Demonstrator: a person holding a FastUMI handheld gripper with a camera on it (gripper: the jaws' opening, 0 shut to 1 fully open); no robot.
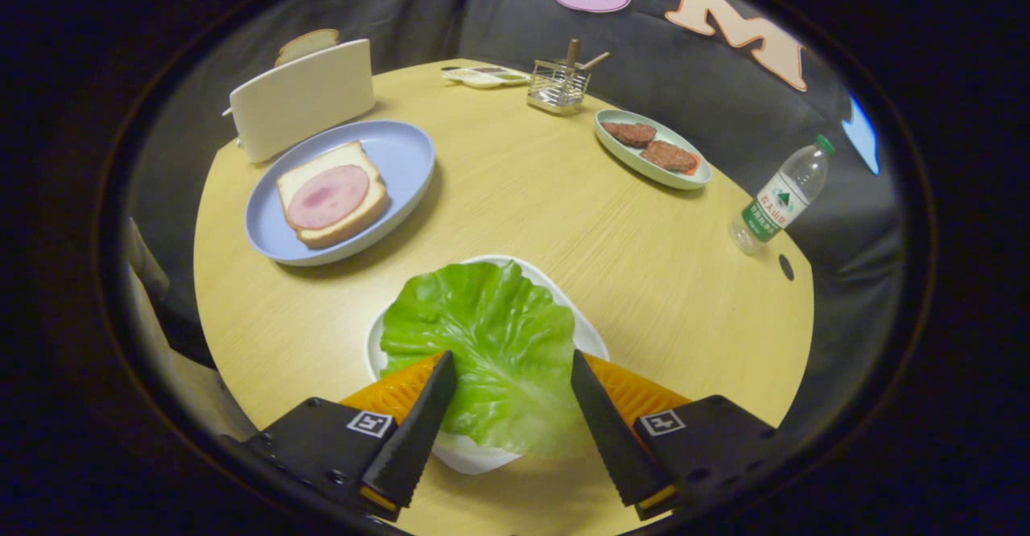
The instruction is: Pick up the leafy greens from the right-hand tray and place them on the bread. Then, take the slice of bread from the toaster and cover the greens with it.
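Observation:
A green lettuce leaf [483, 343] lies on a white tray [591, 341] just ahead of and between my fingers. My gripper [512, 367] is open, one fingertip over each side of the leaf; whether they touch it I cannot tell. Beyond, to the left, a blue plate [402, 150] holds a slice of bread [318, 170] topped with a round of ham [328, 195]. Behind that plate stands a white toaster [302, 100] with a bread slice [307, 43] sticking out of its top.
A pale green plate [620, 158] with two meat patties sits at the far right of the round wooden table [644, 262]. A wire holder [558, 85] with utensils and a small white dish [485, 77] stand at the back. A water bottle [780, 196] lies at the right edge.

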